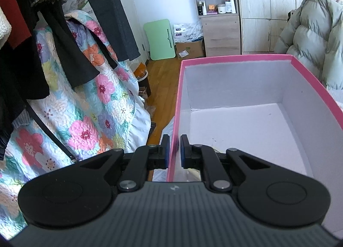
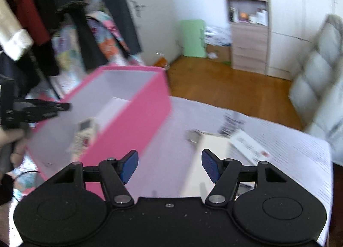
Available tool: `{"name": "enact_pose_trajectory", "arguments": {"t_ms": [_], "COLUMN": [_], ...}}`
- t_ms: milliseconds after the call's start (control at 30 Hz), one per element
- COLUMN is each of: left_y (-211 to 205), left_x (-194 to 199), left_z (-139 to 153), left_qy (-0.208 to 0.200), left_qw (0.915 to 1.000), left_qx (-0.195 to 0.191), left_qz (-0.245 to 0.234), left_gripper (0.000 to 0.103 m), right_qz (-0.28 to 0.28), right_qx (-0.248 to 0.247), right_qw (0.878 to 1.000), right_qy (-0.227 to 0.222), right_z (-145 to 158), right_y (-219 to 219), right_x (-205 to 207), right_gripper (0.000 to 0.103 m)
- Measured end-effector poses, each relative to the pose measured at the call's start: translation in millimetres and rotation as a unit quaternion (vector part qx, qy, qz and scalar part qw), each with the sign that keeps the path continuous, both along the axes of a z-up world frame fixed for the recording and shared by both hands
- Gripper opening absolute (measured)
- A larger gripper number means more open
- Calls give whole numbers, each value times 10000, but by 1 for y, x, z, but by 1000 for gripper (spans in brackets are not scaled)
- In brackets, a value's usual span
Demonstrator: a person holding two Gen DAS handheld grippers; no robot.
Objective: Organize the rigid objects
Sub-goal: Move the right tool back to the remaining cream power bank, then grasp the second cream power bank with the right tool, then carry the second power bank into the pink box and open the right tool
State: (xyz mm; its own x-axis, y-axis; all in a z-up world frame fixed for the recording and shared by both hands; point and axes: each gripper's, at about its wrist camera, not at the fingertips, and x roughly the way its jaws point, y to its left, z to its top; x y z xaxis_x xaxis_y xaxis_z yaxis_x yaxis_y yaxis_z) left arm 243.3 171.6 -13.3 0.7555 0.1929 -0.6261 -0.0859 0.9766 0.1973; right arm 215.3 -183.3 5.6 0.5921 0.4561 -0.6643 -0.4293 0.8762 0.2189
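Observation:
A pink box (image 1: 235, 58) with a white inside stands in front of me. My left gripper (image 1: 174, 150) is shut on the box's left wall, one pad outside and one inside. In the right wrist view the pink box (image 2: 133, 118) is at the left, with a white remote control (image 2: 84, 133) lying inside it. The left gripper (image 2: 57, 106) holds the box's far left wall there. My right gripper (image 2: 169, 164) is open and empty above the white bed sheet (image 2: 289, 139). A white flat box (image 2: 248, 142) and a small grey object (image 2: 194, 135) lie ahead of it, blurred.
Dark clothes (image 1: 64, 32) and a floral quilt (image 1: 90, 101) hang at the left. A pale green puffer jacket (image 1: 310, 37) hangs at the right. Wooden floor (image 2: 231, 84), a green board (image 1: 160, 39), cardboard boxes and a shelf unit (image 1: 216, 11) lie beyond the bed.

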Motion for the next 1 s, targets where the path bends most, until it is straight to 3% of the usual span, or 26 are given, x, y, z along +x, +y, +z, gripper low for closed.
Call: {"name": "enact_pose_trajectory", "arguments": {"t_ms": [200,400,467,633,767,900,1000], "left_y": [-7,-10,-11,-14,-14,-12,-11], "left_x": [1,1,1,1,1,2,2], "left_z": [-1,-1,-1,0,0,0,0], "left_qy": [59,75,81,89,86,71,66], "left_qw": [9995,9990,9990,9987,9988,9991,9992], "left_qx": [310,421,427,485,477,402,392], "left_qz": [-39,-88,-85,-111,-101,-88,-92], "left_gripper": [9,9,9,9,9,9,9], "right_qz": [-401,-419,-758,-980,-1116,-790,-831], "right_qx": [-38,-532,-739,-538,-741,-1078,-991], "right_qw": [9982,9964,9920,9890,9871,9895,9901], "right_qy": [437,517,694,965,881,552,546], "right_z": [-31,-55,-60,-72,-83,-83,-79], "right_y": [-6,14,19,26,33,49,48], "right_x": [15,45,62,90,102,99,93], "right_gripper": [70,70,70,70,73,59,59]}}
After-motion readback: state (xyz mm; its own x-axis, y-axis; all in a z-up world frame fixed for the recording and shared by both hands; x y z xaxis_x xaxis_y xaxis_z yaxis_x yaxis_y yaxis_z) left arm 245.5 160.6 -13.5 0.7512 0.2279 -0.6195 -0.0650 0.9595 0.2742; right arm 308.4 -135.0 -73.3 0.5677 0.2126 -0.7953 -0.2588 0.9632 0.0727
